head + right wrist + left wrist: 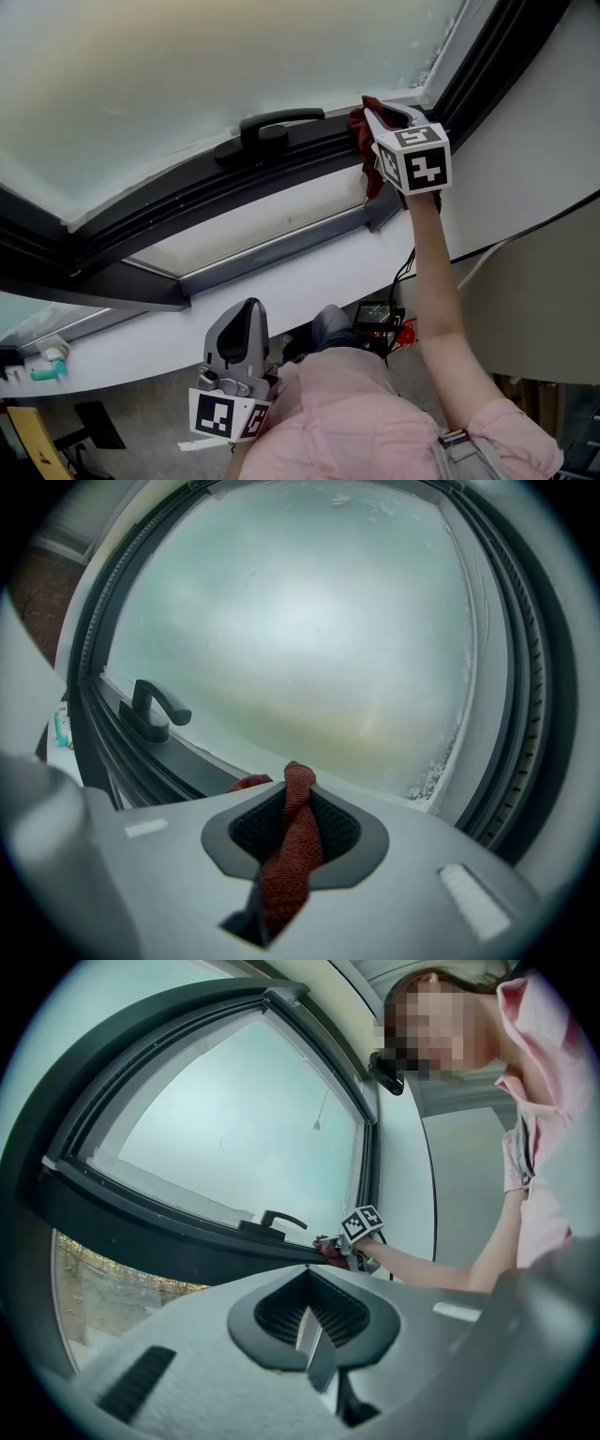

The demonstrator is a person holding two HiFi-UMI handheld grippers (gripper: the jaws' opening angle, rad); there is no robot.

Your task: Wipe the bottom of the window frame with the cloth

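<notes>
Frosted glass (187, 75) fills the window over its dark bottom frame (169, 211). The right gripper (373, 114), clenched on a red cloth (360, 124), holds the fabric against that frame just right of the window handle (272, 127). Well below the handle, the left gripper (246, 311) hangs with its jaws closed on nothing.

A white sill (281, 281) is being shown below the dark frame (187, 202), running from lower left to upper right. At its far left end a teal item (45, 373) and a small pale roll (56, 351) are being carried, just beside each other. A red cloth (361, 127) is being held against the frame's bottom rail, near the right corner. Below the sill, the grey floor (141, 417) is being occupied by a black box (373, 314), a red item (405, 333) just beside it, and a white slip (200, 444) well apart from both.
</notes>
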